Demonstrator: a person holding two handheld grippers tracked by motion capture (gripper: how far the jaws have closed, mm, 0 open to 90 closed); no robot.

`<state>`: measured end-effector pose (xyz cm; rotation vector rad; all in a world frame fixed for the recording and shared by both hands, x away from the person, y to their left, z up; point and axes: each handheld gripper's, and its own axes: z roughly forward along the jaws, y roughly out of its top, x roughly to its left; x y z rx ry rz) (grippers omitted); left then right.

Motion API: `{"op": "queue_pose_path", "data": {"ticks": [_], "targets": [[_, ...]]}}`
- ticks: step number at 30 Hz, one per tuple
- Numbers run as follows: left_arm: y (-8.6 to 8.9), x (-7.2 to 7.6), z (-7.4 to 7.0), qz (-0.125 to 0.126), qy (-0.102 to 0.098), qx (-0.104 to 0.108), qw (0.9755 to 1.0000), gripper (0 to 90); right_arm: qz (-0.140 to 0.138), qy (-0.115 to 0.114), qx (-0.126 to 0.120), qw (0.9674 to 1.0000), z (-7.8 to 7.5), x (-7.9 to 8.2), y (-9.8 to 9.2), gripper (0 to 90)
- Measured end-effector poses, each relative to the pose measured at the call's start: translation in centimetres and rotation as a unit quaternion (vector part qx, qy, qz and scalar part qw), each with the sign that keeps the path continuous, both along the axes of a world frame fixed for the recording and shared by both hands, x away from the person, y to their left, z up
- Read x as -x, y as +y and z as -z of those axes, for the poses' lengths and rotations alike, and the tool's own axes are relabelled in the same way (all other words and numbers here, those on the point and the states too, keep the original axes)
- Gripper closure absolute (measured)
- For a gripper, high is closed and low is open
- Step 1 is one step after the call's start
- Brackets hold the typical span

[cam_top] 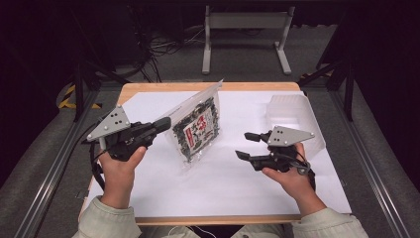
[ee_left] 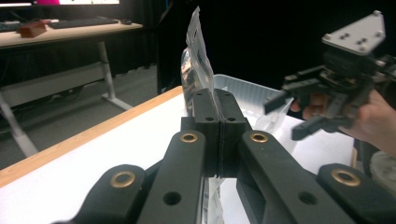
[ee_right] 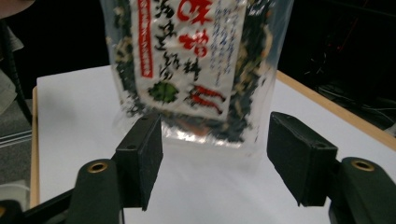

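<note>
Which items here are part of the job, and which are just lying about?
In the job:
- food pouch, held off the table, clamped in the left tool
- right tool, jaws apart, nothing between them, facing the pouch

Lying about:
- clear plastic bin on the white sheet
- metal stand behind the table

Grey carpet floor (cam_top: 247,62) beyond the wooden table (cam_top: 148,87); a white metal frame (cam_top: 246,21) stands there beside tangled cables (cam_top: 166,47), darkness around
</note>
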<state>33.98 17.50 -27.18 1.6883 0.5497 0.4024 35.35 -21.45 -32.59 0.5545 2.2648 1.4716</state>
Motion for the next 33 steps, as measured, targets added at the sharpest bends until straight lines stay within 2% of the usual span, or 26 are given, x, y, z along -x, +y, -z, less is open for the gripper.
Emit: {"op": "queue_pose_path", "data": {"ticks": [2, 3, 7, 17, 23, 28, 33], "targets": [[0.0, 0.1, 0.0, 0.003, -0.002, 0.001, 1.0, 89.9, 0.001, -0.002, -0.001, 1.0, -0.2, -0.1, 0.1, 36.3], [-0.1, 0.2, -0.1, 0.011, -0.005, 0.002, 0.9999, 89.9, -0.006, 0.012, -0.013, 0.9998, -0.9, -0.7, 0.4, 36.5], [-0.3, 0.6, -0.5, 0.02, -0.014, -0.002, 0.9997, 89.9, -0.01, 0.009, -0.021, 0.9997, -1.8, -1.3, 0.8, 35.3], [-0.7, 1.0, -0.7, 0.046, -0.014, -0.007, 0.9988, 89.9, -0.002, -0.002, -0.025, 0.9997, -3.4, -2.4, 1.8, 29.3], [-0.6, 0.8, -0.4, 0.079, -0.008, 0.012, 0.9968, 89.9, 0.001, 0.0, -0.028, 0.9996, -4.0, -3.3, 2.2, 28.1], [-1.0, 0.8, -0.3, 0.098, -0.008, 0.01, 0.9951, 89.9, -0.01, 0.0, -0.031, 0.9995, -4.0, -3.6, 2.6, 26.1], [-1.4, 0.6, -0.1, 0.121, 0.001, 0.01, 0.9926, 89.8, -0.029, 0.002, -0.033, 0.999, -4.0, -3.7, 3.0, 24.0]]}}
